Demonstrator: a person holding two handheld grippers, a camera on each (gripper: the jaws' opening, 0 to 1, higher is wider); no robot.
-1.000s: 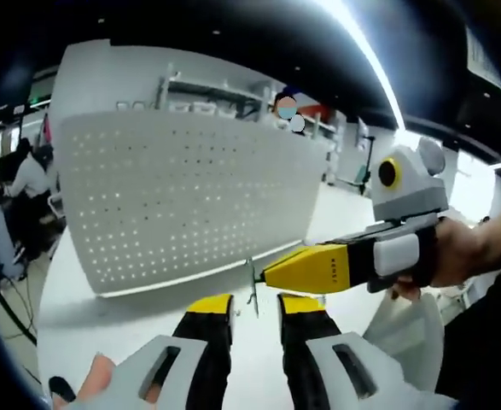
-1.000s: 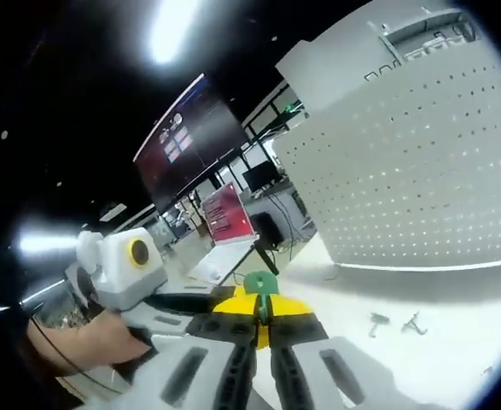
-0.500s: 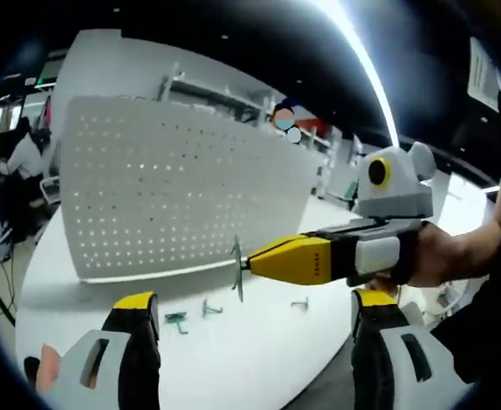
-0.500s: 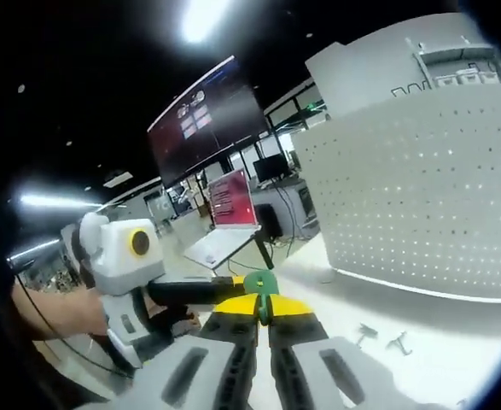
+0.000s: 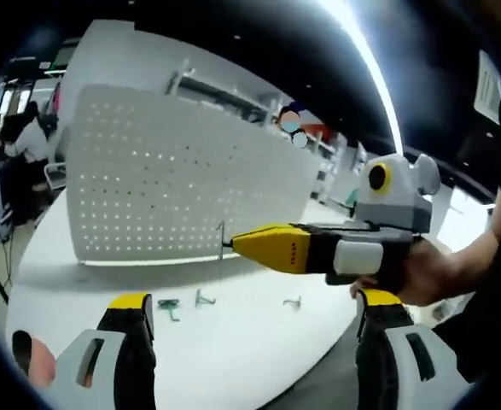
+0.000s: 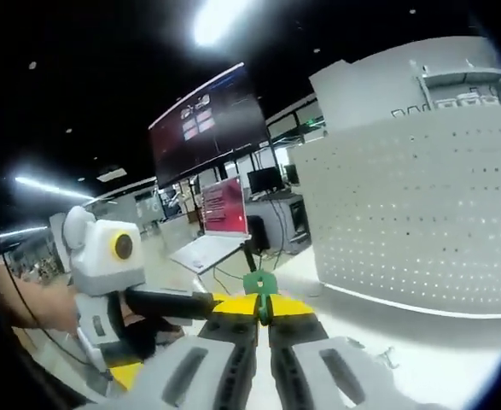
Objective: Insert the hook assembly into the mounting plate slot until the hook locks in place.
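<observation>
— Since the earlier frame my right gripper [image 5: 233, 243] has carried the hook [image 5: 221, 240] closer to the pegboard [image 5: 182, 188]; its jaws are clamped on it.
— Anything around it?
— Loose hooks [image 5: 203, 299] lie on the white table [image 5: 233, 342] below. My left gripper [image 5: 250, 329] gapes wide, empty

Both views face the white pegboard [image 5: 182, 184] [image 6: 421, 213] from near above the table [image 5: 233, 342]: the left gripper view squarely, the right gripper view obliquely from the pegboard's right.

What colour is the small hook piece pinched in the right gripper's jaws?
Green; the hook piece shows best in the right gripper view, clamped at the right gripper tips.
</observation>
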